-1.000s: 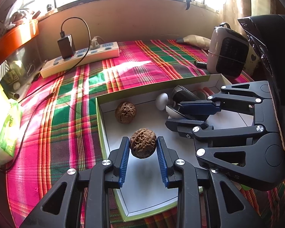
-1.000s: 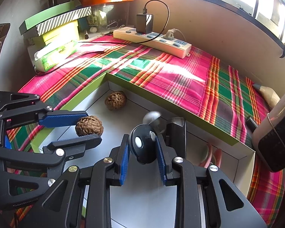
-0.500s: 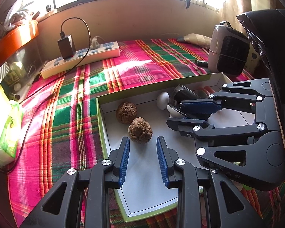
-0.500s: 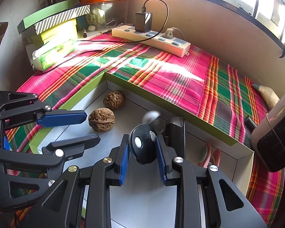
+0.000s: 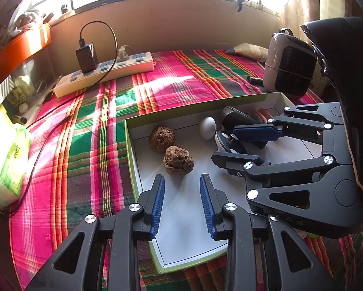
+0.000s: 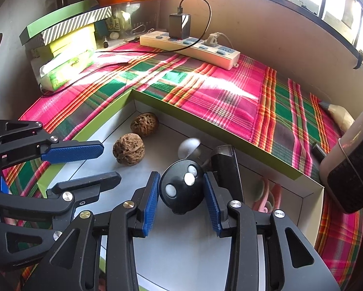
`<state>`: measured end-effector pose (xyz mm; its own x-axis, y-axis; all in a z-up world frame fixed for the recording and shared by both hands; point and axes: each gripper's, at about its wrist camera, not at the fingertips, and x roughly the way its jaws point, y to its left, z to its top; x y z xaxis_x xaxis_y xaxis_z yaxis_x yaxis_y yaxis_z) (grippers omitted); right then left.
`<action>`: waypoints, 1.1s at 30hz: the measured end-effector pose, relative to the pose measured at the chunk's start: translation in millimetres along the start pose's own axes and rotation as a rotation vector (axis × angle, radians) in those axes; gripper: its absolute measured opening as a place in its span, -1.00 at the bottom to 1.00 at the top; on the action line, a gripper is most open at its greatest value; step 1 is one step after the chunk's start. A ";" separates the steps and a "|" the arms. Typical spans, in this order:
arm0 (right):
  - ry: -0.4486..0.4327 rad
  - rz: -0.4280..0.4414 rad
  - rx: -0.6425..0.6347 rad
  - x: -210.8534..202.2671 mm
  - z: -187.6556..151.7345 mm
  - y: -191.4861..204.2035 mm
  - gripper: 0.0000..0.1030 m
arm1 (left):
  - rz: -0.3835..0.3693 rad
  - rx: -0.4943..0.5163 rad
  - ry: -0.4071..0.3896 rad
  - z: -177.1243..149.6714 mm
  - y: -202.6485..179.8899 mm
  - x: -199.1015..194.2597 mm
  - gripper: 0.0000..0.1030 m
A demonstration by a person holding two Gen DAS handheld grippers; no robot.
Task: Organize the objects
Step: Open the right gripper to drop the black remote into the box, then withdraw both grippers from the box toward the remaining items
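Walnut now lies released in tray; both hand-held grippers gape, right's just widened around remote.

The left gripper fills the 6 o'clock foreground, its blue-padded jaws standing apart with nothing between them. Just past its tips, a wrinkled walnut rests on the white floor of a green-edged box; a second walnut sits beside it toward 11 o'clock, apparently touching. A white egg-shaped object lies near the box's far wall. At 3 o'clock the right gripper reaches in sideways, its jaws having just been opening around a black and white round device (contact with the pads is hard to judge). The box rests on a plaid cloth. A power strip lies toward 11 o'clock, a small heater toward 2 o'clock.
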<state>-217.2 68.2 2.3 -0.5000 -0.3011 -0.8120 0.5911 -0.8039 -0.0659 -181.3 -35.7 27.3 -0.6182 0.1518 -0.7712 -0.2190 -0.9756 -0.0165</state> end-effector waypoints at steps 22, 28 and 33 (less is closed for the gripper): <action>-0.052 0.001 0.049 -30.4 -10.6 6.6 -0.17 | 0.012 -0.029 -0.046 -15.3 0.4 -36.3 -0.36; -0.071 -0.006 0.060 -43.4 -15.8 12.9 -0.17 | 0.013 -0.036 -0.062 -21.2 -1.8 -48.3 -0.35; -0.090 -0.007 0.068 -55.5 -22.1 20.0 -0.17 | 0.006 -0.040 -0.077 -27.6 -5.4 -58.6 -0.35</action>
<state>-163.6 80.2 33.2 -0.5604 -0.3374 -0.7563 0.5446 -0.8382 -0.0296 -123.1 -43.7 54.9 -0.6760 0.1563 -0.7201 -0.1858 -0.9818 -0.0387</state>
